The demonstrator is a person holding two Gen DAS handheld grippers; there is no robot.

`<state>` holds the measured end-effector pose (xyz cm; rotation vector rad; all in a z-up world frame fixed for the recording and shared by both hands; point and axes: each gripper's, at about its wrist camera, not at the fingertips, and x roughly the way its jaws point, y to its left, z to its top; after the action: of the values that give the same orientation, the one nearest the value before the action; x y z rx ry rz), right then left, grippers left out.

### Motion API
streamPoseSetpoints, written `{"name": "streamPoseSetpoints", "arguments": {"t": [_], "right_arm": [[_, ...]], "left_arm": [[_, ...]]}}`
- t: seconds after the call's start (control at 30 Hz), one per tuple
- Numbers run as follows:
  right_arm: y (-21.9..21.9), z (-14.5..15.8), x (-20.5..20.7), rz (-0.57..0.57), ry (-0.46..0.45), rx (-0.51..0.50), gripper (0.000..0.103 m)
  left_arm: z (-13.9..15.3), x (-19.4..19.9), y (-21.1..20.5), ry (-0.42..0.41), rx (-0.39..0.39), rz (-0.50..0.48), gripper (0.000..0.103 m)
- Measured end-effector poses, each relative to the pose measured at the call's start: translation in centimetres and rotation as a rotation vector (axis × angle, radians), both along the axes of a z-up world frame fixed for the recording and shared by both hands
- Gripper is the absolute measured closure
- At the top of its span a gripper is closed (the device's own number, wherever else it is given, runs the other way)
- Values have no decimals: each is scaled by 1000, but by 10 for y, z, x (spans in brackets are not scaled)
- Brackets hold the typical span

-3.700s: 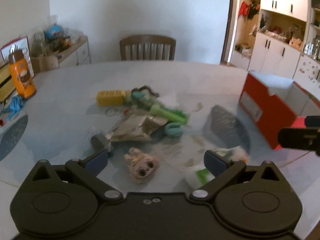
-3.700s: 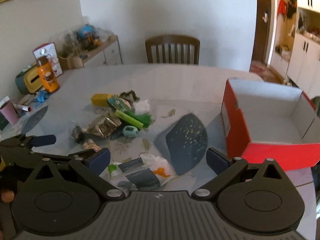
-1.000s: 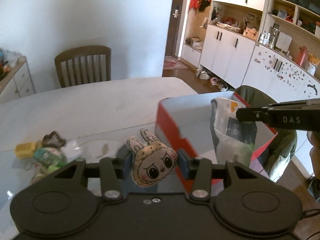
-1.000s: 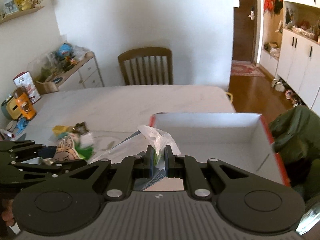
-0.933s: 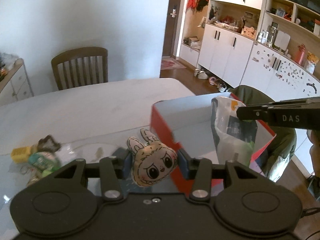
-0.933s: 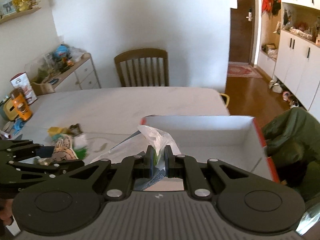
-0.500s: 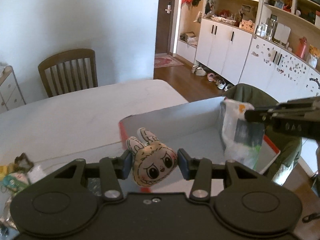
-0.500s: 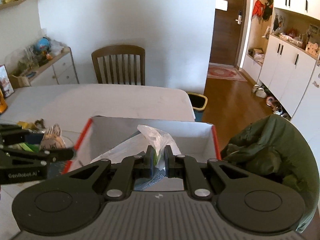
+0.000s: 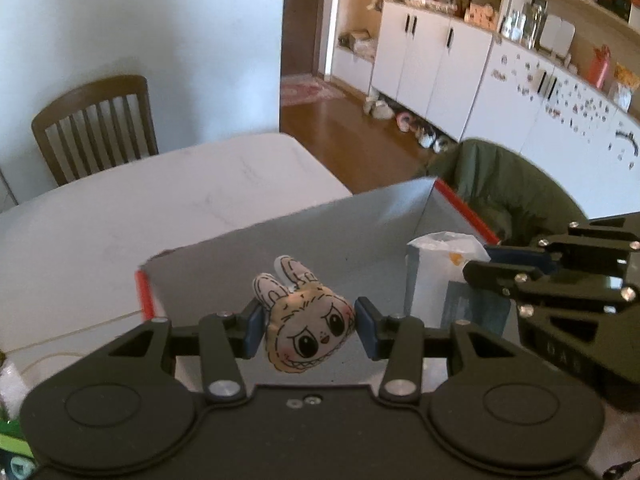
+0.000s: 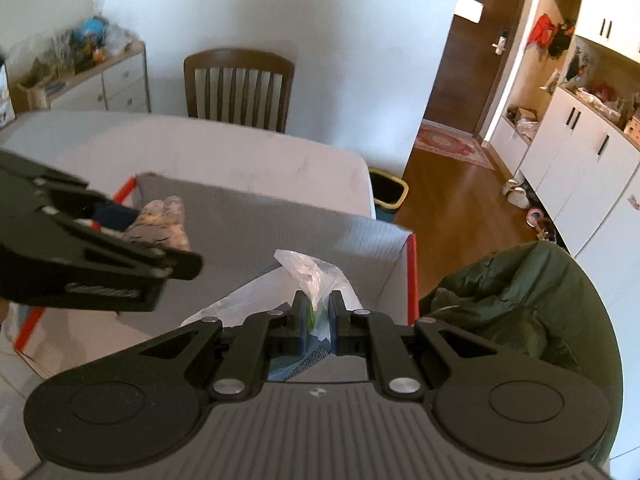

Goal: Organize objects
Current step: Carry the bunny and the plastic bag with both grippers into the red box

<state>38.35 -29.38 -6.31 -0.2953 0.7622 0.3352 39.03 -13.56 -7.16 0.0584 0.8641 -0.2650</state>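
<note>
Above the open red cardboard box with the grey lining, the left wrist view showed the left gripper clamped on a small beige plush rabbit-eared doll head, its blue pads pressing the cheeks from either side. The toy hung over the box's near left part, clear of the floor of the box. It looked soft and very light, so a squeeze across its widest part seemed the sensible hold; it would probably give under pressure and drop harmlessly. To the right, the right gripper held a crumpled white plastic bag low inside the box, near its right wall. The white tabletop stretched beyond, with a brown wooden chair behind it.

From the right wrist view, the right gripper was pinched nearly shut on the bag's gathered neck. The bag looked thin, slippery and limp, best held by that bunched top. It sat directly between the pads, over the box interior. The left gripper with the doll head hovered at the left, over the box's far left corner. A dark green garment lay beside the box.
</note>
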Motion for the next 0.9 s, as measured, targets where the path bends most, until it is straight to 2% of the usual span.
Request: {"name": "streamPoseSetpoints", "arguments": {"t": [0.13, 0.33, 0.67, 0.8, 0.9], "right_arm": [[9, -15, 3, 60, 21, -63, 93], [15, -35, 12, 73, 64, -100, 93], [15, -44, 34, 63, 163, -58, 93], [16, -46, 38, 63, 189, -40, 93], [16, -47, 40, 67, 207, -28, 92]], "left_arm": [[-22, 19, -2, 77, 0, 4, 58], [-47, 38, -7, 157, 32, 1, 58], [-72, 58, -9, 269, 56, 10, 58], [-82, 64, -2, 345, 22, 22, 57], [-84, 65, 1, 356, 24, 23, 57]]}}
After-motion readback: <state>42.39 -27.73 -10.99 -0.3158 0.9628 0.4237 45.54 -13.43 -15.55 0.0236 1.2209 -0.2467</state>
